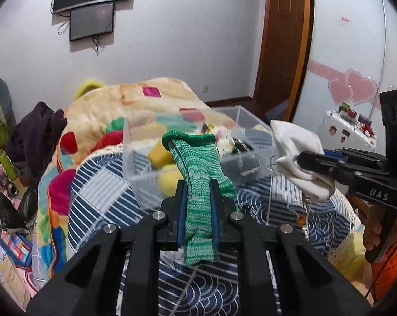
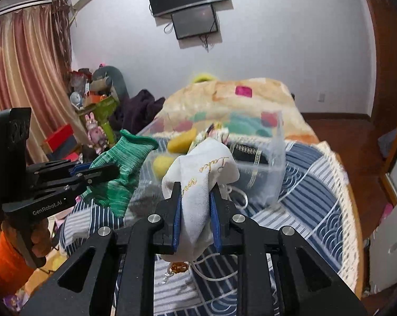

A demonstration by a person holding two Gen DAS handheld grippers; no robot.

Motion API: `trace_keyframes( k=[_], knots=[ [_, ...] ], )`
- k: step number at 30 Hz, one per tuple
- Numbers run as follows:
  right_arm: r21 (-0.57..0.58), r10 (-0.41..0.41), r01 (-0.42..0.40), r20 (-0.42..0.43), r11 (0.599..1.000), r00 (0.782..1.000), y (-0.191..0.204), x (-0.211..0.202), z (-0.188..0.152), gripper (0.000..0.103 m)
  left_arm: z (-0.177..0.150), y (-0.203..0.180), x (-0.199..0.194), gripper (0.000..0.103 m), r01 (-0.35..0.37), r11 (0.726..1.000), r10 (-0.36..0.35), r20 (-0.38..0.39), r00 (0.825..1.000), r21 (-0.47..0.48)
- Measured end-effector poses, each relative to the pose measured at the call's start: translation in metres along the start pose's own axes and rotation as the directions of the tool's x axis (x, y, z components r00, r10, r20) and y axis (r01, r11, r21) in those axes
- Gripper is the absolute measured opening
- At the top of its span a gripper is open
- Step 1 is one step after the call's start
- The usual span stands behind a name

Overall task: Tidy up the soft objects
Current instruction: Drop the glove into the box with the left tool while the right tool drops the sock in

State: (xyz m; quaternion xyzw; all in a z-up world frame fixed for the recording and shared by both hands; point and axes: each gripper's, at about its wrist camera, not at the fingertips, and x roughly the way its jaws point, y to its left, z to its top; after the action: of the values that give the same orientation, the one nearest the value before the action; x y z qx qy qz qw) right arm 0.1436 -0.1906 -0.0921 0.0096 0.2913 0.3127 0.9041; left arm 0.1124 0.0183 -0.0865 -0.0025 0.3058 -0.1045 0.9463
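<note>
The left tongs (image 1: pixel 198 194) clench one green knitted sock (image 1: pixel 198 163); the right tongs (image 2: pixel 195 205) clench one white pouch (image 2: pixel 201 181). Both are held in open air above the bed (image 2: pixel 317 184), just short of the near rim of one clear bin (image 1: pixel 182 142) holding two yellow sponges (image 1: pixel 160 154).

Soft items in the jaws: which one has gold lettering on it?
The white cloth pouch in the right gripper: gold script and a drawstring. The left gripper holds a plain green knit sock.
</note>
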Motion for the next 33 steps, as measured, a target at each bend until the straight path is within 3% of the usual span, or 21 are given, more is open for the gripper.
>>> trace_keyframes(
  k=[11,20,26,33],
  knots=[
    [-0.052,-0.048,0.054,0.117,0.997,0.992,-0.003,-0.005,0.05,0.018,0.04,0.011,0.007,0.016,-0.045,0.999,0.046,0.08,0.996,-0.014],
    [-0.04,-0.101,0.108,0.141,0.993,0.985,-0.01,0.013,0.071,0.018,0.059,0.023,0.041,0.016,-0.071,0.996,0.073,0.056,0.996,-0.047],
    [-0.052,-0.15,0.155,0.089,0.987,0.985,-0.016,0.037,0.075,0.018,0.059,0.025,0.072,0.016,-0.069,0.996,0.07,0.002,0.998,-0.053],
    [-0.052,-0.169,0.167,-0.032,0.985,0.985,-0.027,0.072,0.063,0.018,0.054,0.021,0.103,0.016,-0.058,0.998,0.056,-0.055,0.997,-0.038]
  ],
)
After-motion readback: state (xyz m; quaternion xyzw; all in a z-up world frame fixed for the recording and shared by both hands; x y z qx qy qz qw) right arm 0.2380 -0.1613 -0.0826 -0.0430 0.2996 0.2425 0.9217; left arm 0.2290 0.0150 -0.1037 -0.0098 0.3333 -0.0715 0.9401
